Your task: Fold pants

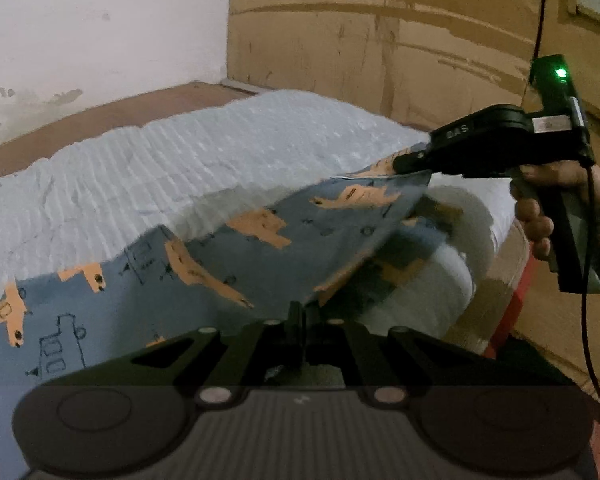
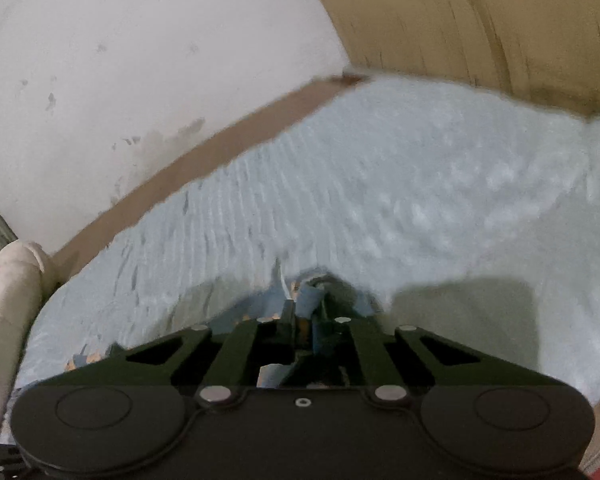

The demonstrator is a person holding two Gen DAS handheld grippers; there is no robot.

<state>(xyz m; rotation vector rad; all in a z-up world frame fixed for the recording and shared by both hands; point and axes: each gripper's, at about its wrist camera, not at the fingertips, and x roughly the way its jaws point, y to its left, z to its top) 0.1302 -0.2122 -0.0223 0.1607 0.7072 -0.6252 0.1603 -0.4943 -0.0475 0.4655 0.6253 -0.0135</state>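
Blue printed cloth sits pinched between the closed jaws of the left gripper (image 1: 300, 316), which grips the near lifted edge of the pants (image 1: 228, 248). The right gripper (image 2: 303, 312) is likewise clamped narrow on a bunched corner of the same garment, with blue fabric visibly wedged between its fingers; seen from the left wrist view, that gripper holds the far corner raised above the bed (image 1: 160, 160). Between the two grips the cloth hangs as a taut, sloping sheet, orange and line-drawn motifs showing, while the rest of the pants lies flat on the pale ribbed bed cover towards the lower left.

Step in hand, as judged: carrying the held edge over to lay one half of the pants on the other. To do it well, both grips should travel together at matching height so the edge stays straight, tension should be kept light to avoid dragging the resting portion, and release should come only once the edge lies aligned (a rolled white bundle (image 1: 452, 240) lies near the right side and should be kept clear of the fold).

Pose: both grippers point moderately downward towards the bed. The person's right hand (image 1: 540, 216) wraps the pistol-style handle, fingers curled, with a cable trailing below. The wall (image 2: 140, 60) and cardboard panel (image 1: 380, 40) stand behind
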